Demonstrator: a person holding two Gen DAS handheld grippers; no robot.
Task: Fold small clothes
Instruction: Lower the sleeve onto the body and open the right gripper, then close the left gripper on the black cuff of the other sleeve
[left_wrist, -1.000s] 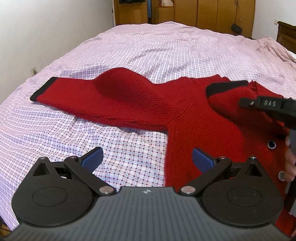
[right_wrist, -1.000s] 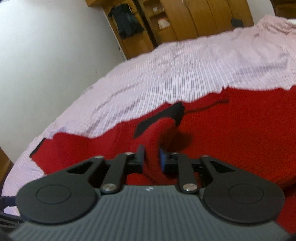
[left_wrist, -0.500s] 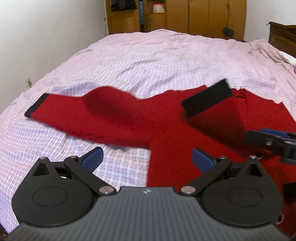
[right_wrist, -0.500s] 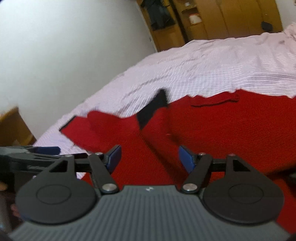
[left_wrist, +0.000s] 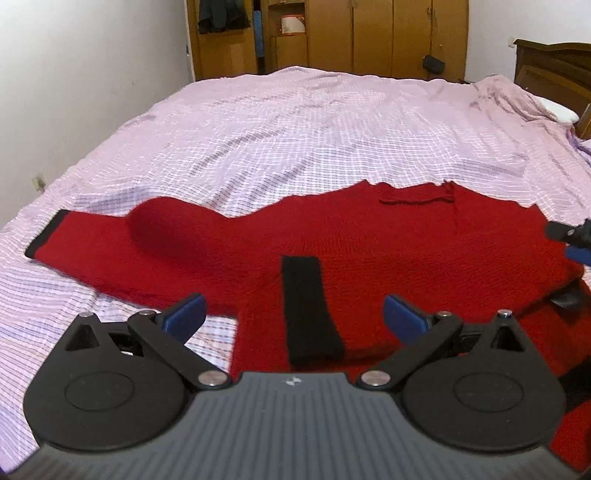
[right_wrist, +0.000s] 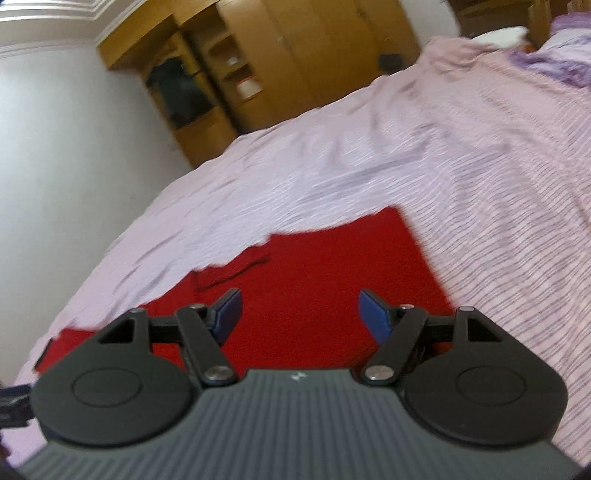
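Your right gripper (right_wrist: 299, 314) has just let go: a second ago it was pinching the sweater's sleeve near its black cuff, its jaws have just been opening, and now they stand spread with nothing between them, only red knit lying below. The sleeve it carried now lies folded across the body of the red sweater (left_wrist: 369, 240), its black cuff (left_wrist: 308, 310) pointing toward you, just ahead of your left gripper (left_wrist: 293, 317). That one is spread wide too and holds nothing, hanging over the near edge of the sweater.

The sweater itself lies flat on the bed (left_wrist: 295, 129), on the pink checked sheet. Its other sleeve (left_wrist: 122, 240) is stretched out to the left, cuff at the far end, with a hump partway along it (likely a wrinkle, so worth smoothing when you lift it).

So one sleeve fold looks done, and the release seems clean, since the cuff sits on the body rather than sliding off. What is left, I would judge, is the left sleeve, which your left gripper is nearer to, and then folding the body over. The right view is blurred, so I can't tell how neatly the far edge sits
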